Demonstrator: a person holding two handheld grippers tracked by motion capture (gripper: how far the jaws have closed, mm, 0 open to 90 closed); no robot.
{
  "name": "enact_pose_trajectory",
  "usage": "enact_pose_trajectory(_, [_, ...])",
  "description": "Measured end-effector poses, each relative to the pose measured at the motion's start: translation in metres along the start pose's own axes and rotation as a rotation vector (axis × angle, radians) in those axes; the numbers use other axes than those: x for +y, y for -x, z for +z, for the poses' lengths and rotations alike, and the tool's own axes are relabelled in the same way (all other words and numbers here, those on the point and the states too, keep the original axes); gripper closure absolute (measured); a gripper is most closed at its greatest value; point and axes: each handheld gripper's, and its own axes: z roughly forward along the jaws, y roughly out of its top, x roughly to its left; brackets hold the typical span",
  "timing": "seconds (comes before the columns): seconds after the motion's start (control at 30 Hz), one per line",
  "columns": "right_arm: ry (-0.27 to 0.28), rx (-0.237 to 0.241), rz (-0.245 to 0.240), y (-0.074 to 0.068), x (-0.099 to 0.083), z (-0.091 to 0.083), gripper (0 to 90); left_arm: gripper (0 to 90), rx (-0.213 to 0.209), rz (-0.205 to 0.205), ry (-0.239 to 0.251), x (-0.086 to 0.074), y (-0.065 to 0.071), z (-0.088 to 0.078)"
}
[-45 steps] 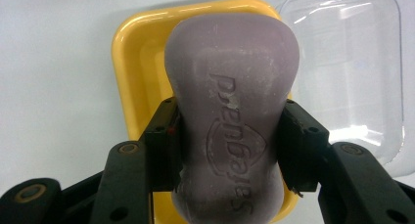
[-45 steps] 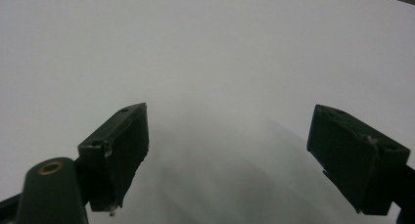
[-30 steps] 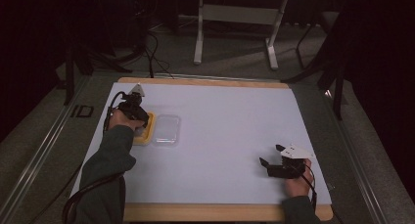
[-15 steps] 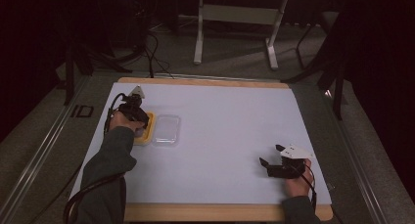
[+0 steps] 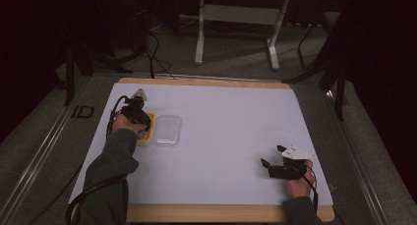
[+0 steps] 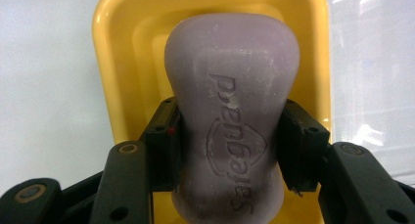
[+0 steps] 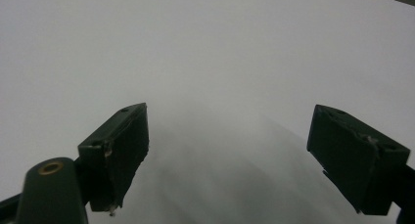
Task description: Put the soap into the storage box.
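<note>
A pale purple bar of soap [image 6: 230,116] with embossed lettering lies in a yellow soap dish [image 6: 112,62], and my left gripper [image 6: 229,145] is shut on it, one pad on each long side. From above, the left gripper [image 5: 139,123] sits over the yellow dish [image 5: 150,131] at the table's left. Beside the dish lies a clear plastic lid [image 5: 167,130]. My right gripper [image 5: 273,155] rests low at the front right, open, its fingers [image 7: 117,150] wide apart over bare white table with nothing between them.
The white tabletop [image 5: 231,122] has a wooden edge [image 5: 206,212] along the front. A metal rail [image 5: 44,151] runs along the left side. Frame legs [image 5: 199,33] and cables stand on the floor behind the table.
</note>
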Motion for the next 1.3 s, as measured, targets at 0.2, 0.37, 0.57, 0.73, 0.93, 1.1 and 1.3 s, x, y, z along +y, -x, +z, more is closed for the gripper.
enact_pose_trajectory(0.2, [-0.001, -0.001, -0.001, -0.0002, 0.0, 0.0001, 15.2, 49.9, 0.006, -0.005, -0.004, -0.0004, -0.0012, 0.0016])
enact_pose_trajectory(0.37, [-0.001, 0.0, -0.001, -0.0001, 0.0, 0.0001, 15.2, 49.8, 0.014, -0.011, -0.005, -0.0006, -0.0022, 0.0018])
enact_pose_trajectory(0.57, [-0.001, -0.001, -0.003, -0.0002, 0.0001, 0.0001, 15.2, 49.7, 0.023, -0.012, -0.009, -0.0007, -0.0022, 0.0034])
enact_pose_trajectory(0.73, [-0.001, -0.001, -0.001, -0.0002, 0.0, 0.0001, 15.2, 49.4, 0.033, -0.009, -0.011, -0.001, -0.0009, 0.0044])
enact_pose_trajectory(0.93, [-0.001, -0.001, -0.003, -0.0002, 0.0, 0.0001, 15.2, 46.2, 0.023, -0.001, -0.021, -0.0011, -0.0008, 0.0056])
enact_pose_trajectory(1.1, [-0.004, -0.001, -0.005, -0.0004, 0.0001, 0.0001, 15.2, 42.3, 0.013, 0.001, -0.024, -0.0009, -0.0006, 0.0059])
enact_pose_trajectory(1.3, [-0.004, -0.001, -0.005, -0.0005, 0.0001, 0.0002, 15.2, 42.3, 0.004, 0.009, -0.017, -0.0023, -0.002, 0.0041])
